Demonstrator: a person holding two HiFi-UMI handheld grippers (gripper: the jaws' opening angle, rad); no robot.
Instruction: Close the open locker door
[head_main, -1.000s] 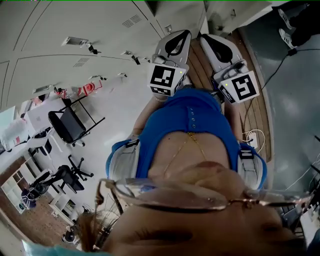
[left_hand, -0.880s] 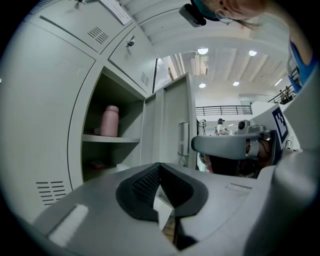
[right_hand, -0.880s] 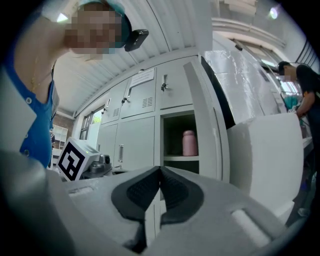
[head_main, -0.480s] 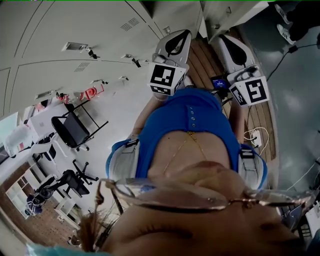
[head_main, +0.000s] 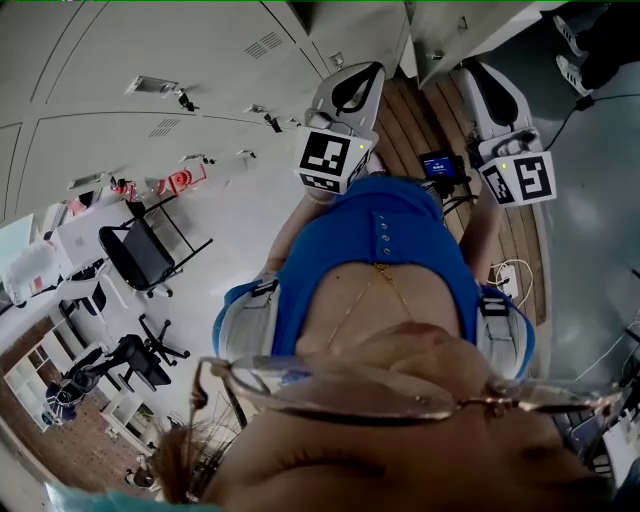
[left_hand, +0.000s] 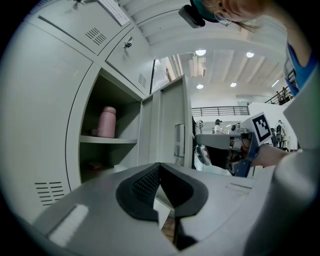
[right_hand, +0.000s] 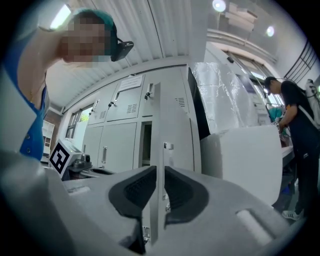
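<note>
Now my right tongs have just been opening, the locker door edge mid-frame in their gap; left tongs closed, empty.

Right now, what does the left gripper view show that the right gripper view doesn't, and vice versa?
Only the left gripper view looks into the open compartment, where a pink bottle stands on a shelf. Only the right gripper view shows plastic-wrapped white equipment right of the lockers, with a person in dark clothes beside it. Both show the open locker door and its handle.
</note>
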